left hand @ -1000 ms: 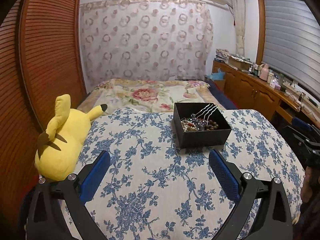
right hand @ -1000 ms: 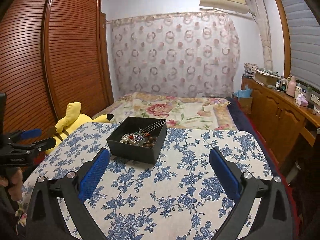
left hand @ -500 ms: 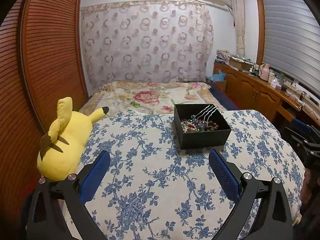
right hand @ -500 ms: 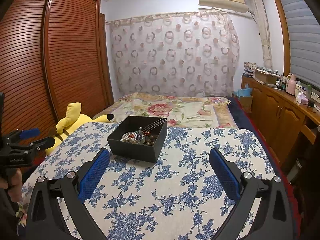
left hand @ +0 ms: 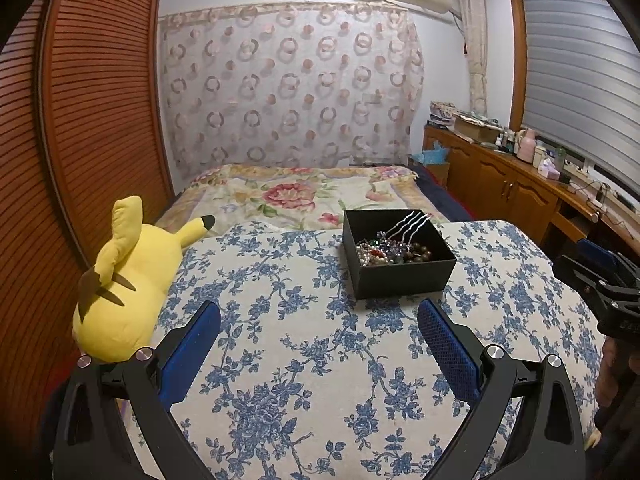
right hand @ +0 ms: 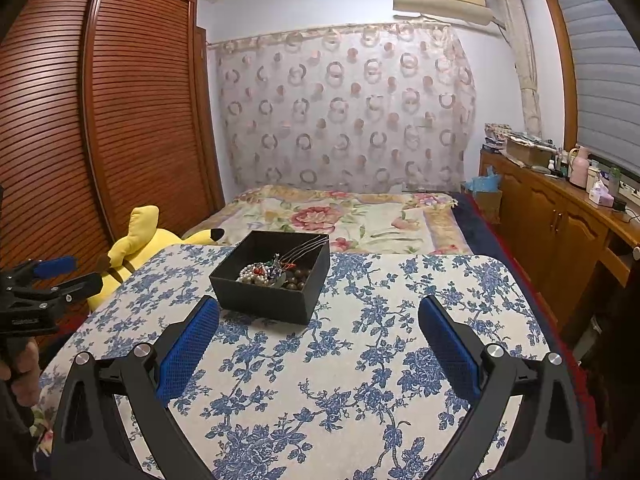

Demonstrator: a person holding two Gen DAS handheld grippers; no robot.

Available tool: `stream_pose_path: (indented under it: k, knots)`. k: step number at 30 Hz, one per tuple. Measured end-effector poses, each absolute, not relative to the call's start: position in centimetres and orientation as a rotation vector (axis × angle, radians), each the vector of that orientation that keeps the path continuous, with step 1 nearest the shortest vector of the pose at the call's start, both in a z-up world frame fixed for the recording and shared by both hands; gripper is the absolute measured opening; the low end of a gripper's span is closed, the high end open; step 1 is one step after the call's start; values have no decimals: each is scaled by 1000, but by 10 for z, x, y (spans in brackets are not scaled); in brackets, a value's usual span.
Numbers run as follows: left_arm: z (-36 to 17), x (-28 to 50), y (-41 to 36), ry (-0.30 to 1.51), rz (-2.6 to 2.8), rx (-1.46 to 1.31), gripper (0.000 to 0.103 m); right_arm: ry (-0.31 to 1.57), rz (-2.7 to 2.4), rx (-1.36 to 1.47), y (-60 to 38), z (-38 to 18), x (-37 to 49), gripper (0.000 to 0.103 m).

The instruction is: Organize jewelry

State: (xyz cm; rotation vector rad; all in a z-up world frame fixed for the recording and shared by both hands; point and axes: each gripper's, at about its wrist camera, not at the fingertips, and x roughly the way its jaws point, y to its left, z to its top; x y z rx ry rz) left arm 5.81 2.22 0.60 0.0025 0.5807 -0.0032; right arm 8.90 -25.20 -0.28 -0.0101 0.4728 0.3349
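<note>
Both grippers' jaws gape wide, holding nothing. The black box (left hand: 400,258) of jewelry (right hand: 272,272) sits on the flowered surface (left hand: 304,360) ahead, well clear of left gripper (left hand: 320,320) and right gripper (right hand: 320,316)

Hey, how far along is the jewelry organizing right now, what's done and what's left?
Nothing looks done yet. All the jewelry sits tangled in the black box on the floral tablecloth: pearls, dark beads and a silver hair fork leaning on the rim. In hand: nothing; the left gripper and right gripper both hover with jaws wide and empty. Left: lifting out and sorting every piece.
</note>
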Motion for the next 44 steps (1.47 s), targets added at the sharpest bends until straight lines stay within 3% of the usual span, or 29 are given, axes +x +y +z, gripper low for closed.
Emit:
stream_pose_path:
  k: [44]
  knots:
    - [14, 55, 20, 571, -9, 0, 95, 472, 333, -6, -255, -3, 90, 100]
